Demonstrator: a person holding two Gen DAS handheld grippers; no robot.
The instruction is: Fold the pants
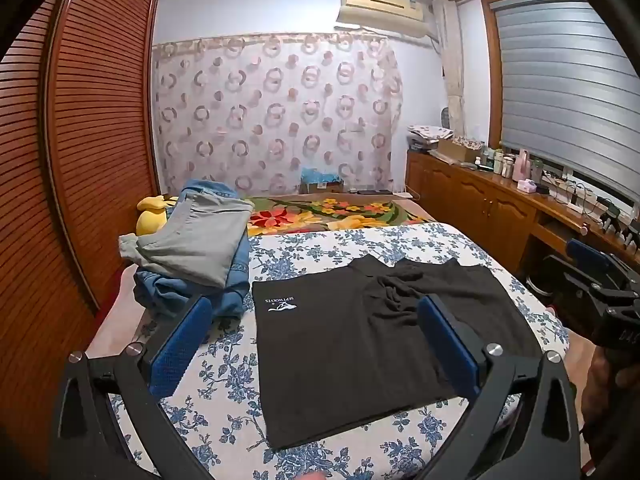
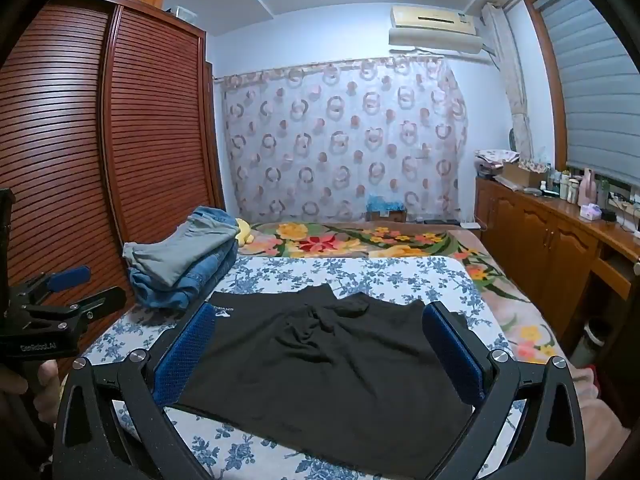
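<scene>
Black pants [image 1: 352, 344] lie flat on the blue-flowered bed sheet [image 1: 224, 400], folded over with a white logo near the left edge and a rumpled patch at the right. They also show in the right wrist view [image 2: 332, 368]. My left gripper [image 1: 314, 344] is open and empty, held above the near part of the pants. My right gripper [image 2: 318, 352] is open and empty above the pants too. The right gripper shows at the right edge of the left wrist view [image 1: 600, 280], and the left gripper at the left edge of the right wrist view [image 2: 60, 292].
A stack of folded grey and denim pants [image 1: 200, 252] lies at the bed's far left, with a yellow plush toy [image 1: 150, 216] behind. A flowered blanket [image 1: 332, 212] covers the far bed. A wooden wardrobe [image 1: 72, 160] stands left, a cluttered wooden counter [image 1: 520, 192] right.
</scene>
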